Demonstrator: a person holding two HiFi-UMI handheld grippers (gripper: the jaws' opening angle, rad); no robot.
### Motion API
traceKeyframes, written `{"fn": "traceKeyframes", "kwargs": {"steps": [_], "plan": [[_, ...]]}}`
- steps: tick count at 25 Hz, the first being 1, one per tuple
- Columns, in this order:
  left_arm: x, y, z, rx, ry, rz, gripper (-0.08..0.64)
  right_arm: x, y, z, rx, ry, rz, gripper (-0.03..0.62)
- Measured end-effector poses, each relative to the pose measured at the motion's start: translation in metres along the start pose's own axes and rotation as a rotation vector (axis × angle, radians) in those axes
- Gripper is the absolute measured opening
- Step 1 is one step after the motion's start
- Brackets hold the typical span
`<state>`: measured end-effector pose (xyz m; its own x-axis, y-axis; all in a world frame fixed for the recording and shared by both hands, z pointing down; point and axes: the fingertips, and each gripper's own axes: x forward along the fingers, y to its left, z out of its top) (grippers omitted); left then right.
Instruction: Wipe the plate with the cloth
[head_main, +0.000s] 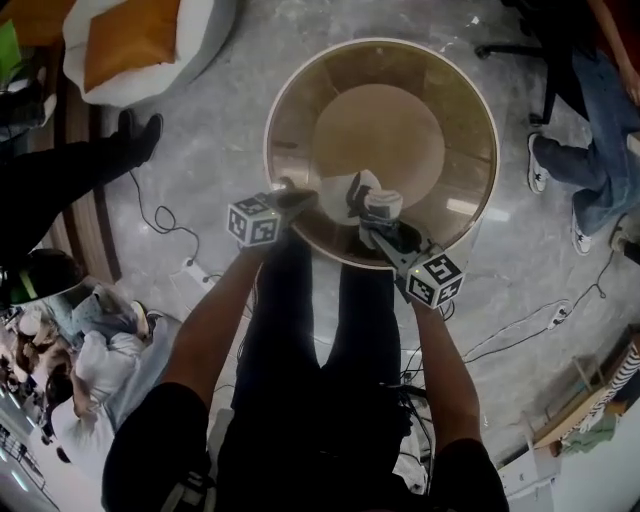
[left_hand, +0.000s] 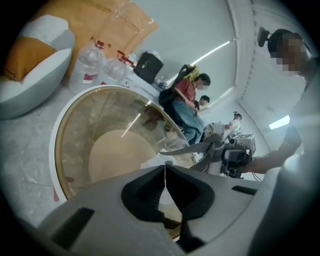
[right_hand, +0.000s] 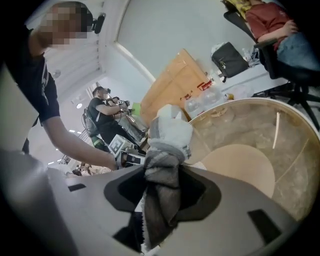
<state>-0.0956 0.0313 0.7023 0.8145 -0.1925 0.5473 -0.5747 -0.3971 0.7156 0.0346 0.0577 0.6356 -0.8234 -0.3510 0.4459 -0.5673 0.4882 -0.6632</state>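
One grey-and-white cloth is pinched between the jaws of the right gripper, with its bunched end held just beside the clear plate. The plate's rim is clamped by the left gripper, whose jaws are pressed almost together. Both are held over a round glass table.

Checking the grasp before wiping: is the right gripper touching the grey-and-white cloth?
Touching. The right gripper view shows the right gripper shut on the grey-and-white cloth, which is bunched between its jaws.
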Motion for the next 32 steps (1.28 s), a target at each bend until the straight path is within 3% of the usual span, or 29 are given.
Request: {"fn": "traceKeyframes", "kwargs": {"steps": [7, 12, 20, 24, 32], "plan": [[0.025, 0.042, -0.007, -0.013, 0.093, -0.015, 0.009, 0.054, -0.034, -0.031, 0.025, 0.034, -0.066, 0.156], [0.042, 0.049, -0.013, 0.056, 0.172, 0.005, 0.01, 0.077, -0.045, -0.045, 0.006, 0.133, -0.108, 0.155], [0.043, 0.052, -0.013, 0.058, 0.171, 0.059, 0.009, 0.098, -0.047, -0.06, 0.033, 0.233, -0.141, 0.152], [0.042, 0.052, -0.012, 0.031, 0.145, 0.06, 0.009, 0.113, -0.043, -0.057, 0.025, 0.239, -0.127, 0.151], [0.053, 0.061, 0.01, 0.088, 0.093, 0.069, 0.009, 0.123, -0.075, -0.025, -0.055, 0.206, -0.203, 0.149]]}}
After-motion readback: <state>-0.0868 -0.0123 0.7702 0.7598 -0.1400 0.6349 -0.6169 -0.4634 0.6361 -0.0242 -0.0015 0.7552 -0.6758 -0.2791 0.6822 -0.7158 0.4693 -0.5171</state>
